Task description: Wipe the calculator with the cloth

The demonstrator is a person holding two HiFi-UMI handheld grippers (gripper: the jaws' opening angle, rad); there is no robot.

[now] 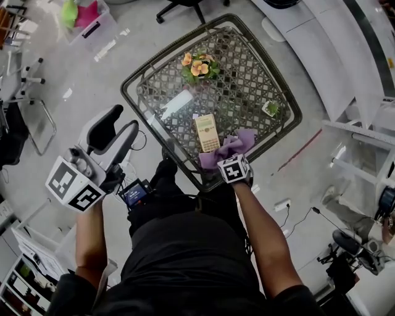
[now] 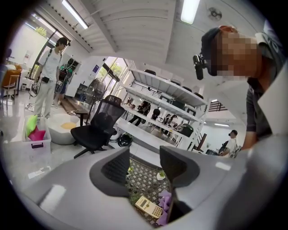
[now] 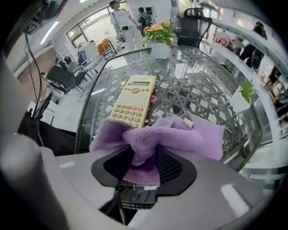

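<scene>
Two claws are in play. The left claw [image 1: 125, 120] [image 2: 145, 164] is held off the counter's [image 1: 247, 86] [image 3: 198, 90] near-left corner, well apart from it. Its jaws are spread wide and nothing is caught between them. Past that claw, out on the floor, one clear bin [image 1: 86, 18] [image 2: 36, 134] with green and pink items is seen. One black office chair [image 2: 96, 128] is seen there too.

Onto the counter now: one cream calculator [image 1: 207, 133] [image 3: 133, 101] is laid flat on the glass, just ahead of the right claw and slightly to its left. Farther beyond it, one pot of orange flowers [image 1: 199, 65] [image 3: 158, 33] is set near the far edge.

The right claw [image 1: 229, 155] [image 3: 143, 159] is pointed steeply down at the near edge of the counter. One purple cloth [image 1: 237, 145] [image 3: 180, 134] is gripped in it, a fold bunched up between the pads. The rest is spread ahead of the claw and to its right. The calculator's near end is touched and partly covered by the cloth's left corner.

Well to the right of that claw, a second, smaller potted plant [image 1: 270, 108] [image 3: 243, 96] is seen by the counter's edge. Two plants are counted in all.
</scene>
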